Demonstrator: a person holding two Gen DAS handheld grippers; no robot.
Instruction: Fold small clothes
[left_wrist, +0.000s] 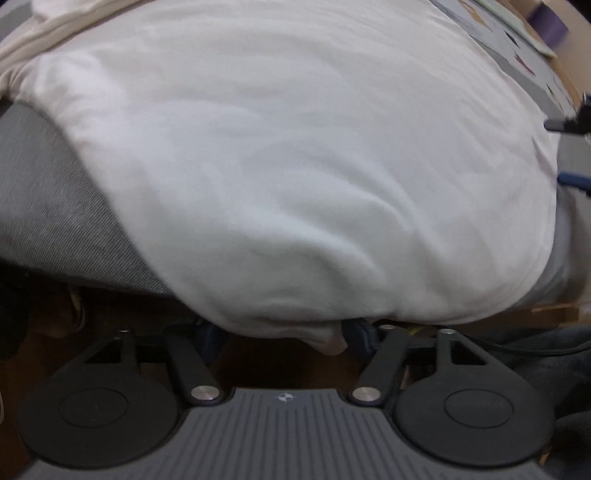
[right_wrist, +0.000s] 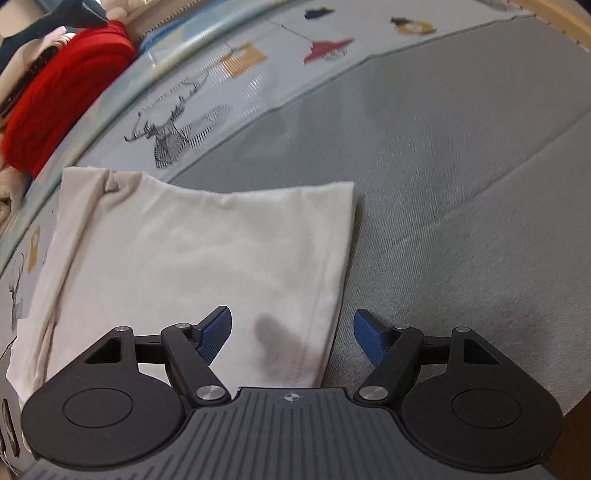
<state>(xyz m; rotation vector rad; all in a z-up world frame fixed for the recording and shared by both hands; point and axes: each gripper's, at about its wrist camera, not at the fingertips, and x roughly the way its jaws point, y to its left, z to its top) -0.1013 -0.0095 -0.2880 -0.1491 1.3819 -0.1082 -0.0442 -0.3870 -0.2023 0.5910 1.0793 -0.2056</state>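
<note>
Your right gripper (right_wrist: 291, 332) pointed steeply down with its jaws wide and empty over the white garment's (right_wrist: 192, 266) near right corner on the grey mat (right_wrist: 461, 184), while your left gripper's (left_wrist: 284, 332) fingertips hid under its near hem, grip unclear.

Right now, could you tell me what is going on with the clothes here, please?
A person holding a gripper in each hand is folding a white cotton garment laid flat on a grey fabric surface. The right gripper hangs over the garment's near right corner with its jaws open, one blue pad over the cloth and one over the grey surface. The left gripper is at the garment's near edge; cloth covers its fingertips, so its grip is unclear.
</note>
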